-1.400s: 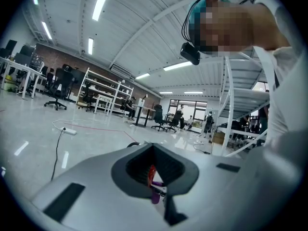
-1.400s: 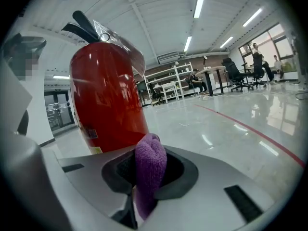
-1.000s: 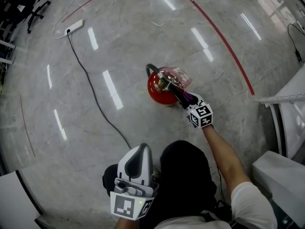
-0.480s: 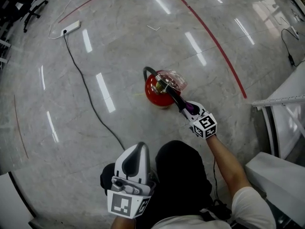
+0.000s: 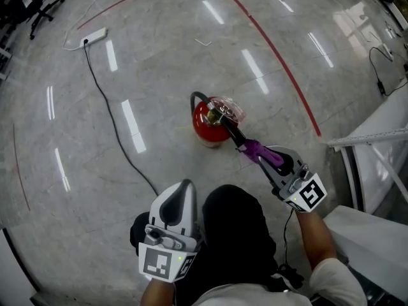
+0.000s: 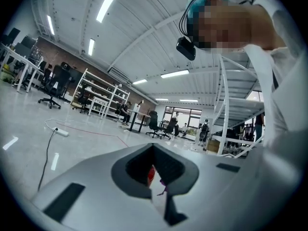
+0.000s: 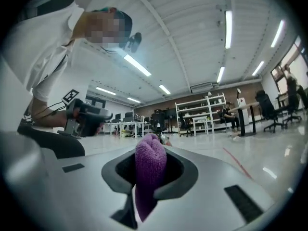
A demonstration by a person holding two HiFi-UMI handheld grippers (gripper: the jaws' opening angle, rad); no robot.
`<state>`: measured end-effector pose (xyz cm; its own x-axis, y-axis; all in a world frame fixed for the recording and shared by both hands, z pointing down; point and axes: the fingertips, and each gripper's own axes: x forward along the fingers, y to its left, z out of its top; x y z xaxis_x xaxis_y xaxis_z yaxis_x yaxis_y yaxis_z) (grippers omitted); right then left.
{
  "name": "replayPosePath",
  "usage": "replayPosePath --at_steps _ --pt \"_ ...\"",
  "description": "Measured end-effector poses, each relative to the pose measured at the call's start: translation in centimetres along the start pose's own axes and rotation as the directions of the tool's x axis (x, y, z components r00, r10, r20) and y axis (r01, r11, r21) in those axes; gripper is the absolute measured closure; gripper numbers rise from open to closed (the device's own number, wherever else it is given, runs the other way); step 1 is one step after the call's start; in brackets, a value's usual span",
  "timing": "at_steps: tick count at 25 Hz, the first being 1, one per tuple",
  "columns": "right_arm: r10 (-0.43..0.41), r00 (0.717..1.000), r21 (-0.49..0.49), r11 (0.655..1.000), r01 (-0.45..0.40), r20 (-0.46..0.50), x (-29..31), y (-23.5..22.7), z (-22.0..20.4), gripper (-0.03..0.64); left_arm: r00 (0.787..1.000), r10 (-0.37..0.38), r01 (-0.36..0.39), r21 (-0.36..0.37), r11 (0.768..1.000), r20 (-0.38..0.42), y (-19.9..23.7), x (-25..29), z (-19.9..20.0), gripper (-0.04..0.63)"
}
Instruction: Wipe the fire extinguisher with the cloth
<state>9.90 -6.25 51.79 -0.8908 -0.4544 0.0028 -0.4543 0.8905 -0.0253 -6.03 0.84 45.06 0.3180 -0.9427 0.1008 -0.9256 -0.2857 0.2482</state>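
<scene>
Far left, head view: a white power strip [image 5: 86, 40] lies on the glossy grey floor [image 5: 159, 56]. Its black cable [image 5: 118, 129] snakes down toward the person's dark-clad legs [image 5: 236, 234].

Lower left: the left gripper [image 5: 181, 193] is held low, close in front of the body, well apart from the task's things. In its own view the left gripper [image 6: 155, 177] has its jaws drawn together with nothing caught between them. Only a thin slit is left, with a sliver of red and a speck of purple showing through it.

Centre: the fire extinguisher [image 5: 210, 125] stands upright on the floor. It has a red body, a black hose [image 5: 196, 98] looping off its left side, a clear plastic cover [image 5: 228, 110] at the top, and a black lever [image 5: 233, 132] pointing down-right.

Right of centre: the purple cloth [image 5: 257, 150] sits just off the end of that lever. Cannot tell whether the two touch. It sticks out of the front of the right gripper [image 5: 264, 157], which is angled up-left at the extinguisher. In the right gripper view the jaws are clamped on the cloth [image 7: 149, 170], a folded wad bulging above them and a tail hanging below.

Right: a red line [image 5: 280, 62] runs diagonally across the floor beyond the extinguisher. A white metal frame [image 5: 373, 132] stands at the edge.
</scene>
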Motion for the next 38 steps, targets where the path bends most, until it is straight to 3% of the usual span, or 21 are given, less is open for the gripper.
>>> replayPosePath --at_steps 8,12,15,18,19,22,25,28,32,38 --pt "0.038 0.999 -0.158 0.987 -0.032 0.034 0.8 -0.5 6.9 0.549 1.0 -0.024 0.025 -0.007 1.0 0.011 -0.5 0.2 0.8 0.592" --pt "0.003 1.0 -0.287 0.958 0.003 0.019 2.1 -1.2 9.0 0.549 1.0 -0.015 0.015 0.002 1.0 0.017 -0.2 0.0 1.3 0.592" --pt "-0.02 0.999 -0.428 0.903 0.039 0.049 3.5 -1.0 11.7 0.549 1.0 -0.012 0.012 -0.007 1.0 0.021 -0.1 -0.3 1.7 0.592" --pt "-0.15 0.988 -0.586 0.797 0.146 0.042 5.2 -1.7 13.8 0.549 1.0 -0.009 0.009 -0.008 1.0 0.012 0.4 -0.5 1.6 0.592" --pt "-0.199 0.98 -0.601 0.781 0.171 0.021 5.7 -2.0 13.9 0.549 1.0 -0.005 0.005 -0.009 1.0 0.008 0.5 -0.5 1.6 0.592" --pt "-0.279 0.958 -0.548 0.812 0.201 -0.061 7.0 -2.0 13.0 0.549 1.0 0.013 -0.012 -0.032 0.999 0.016 1.2 -1.0 1.7 0.592" --pt "-0.309 0.928 -0.478 0.86 0.18 -0.207 8.1 -0.9 9.7 0.549 0.999 0.029 -0.028 -0.05 0.998 0.03 2.0 -1.8 2.1 0.592" --pt "-0.327 0.894 -0.43 0.885 0.176 -0.308 9.1 0.3 7.0 0.549 0.999 0.039 -0.037 -0.049 0.998 0.039 2.9 -2.5 2.3 0.592" --pt "-0.374 0.859 -0.376 0.896 0.237 -0.35 10.4 0.2 6.1 0.549 0.998 0.045 -0.043 -0.06 0.997 0.037 3.9 -2.7 2.5 0.592" --pt "-0.444 0.806 -0.33 0.885 0.328 -0.391 11.4 0.3 5.4 0.549 0.997 0.049 -0.045 -0.079 0.996 0.053 5.0 -2.6 2.7 0.592"
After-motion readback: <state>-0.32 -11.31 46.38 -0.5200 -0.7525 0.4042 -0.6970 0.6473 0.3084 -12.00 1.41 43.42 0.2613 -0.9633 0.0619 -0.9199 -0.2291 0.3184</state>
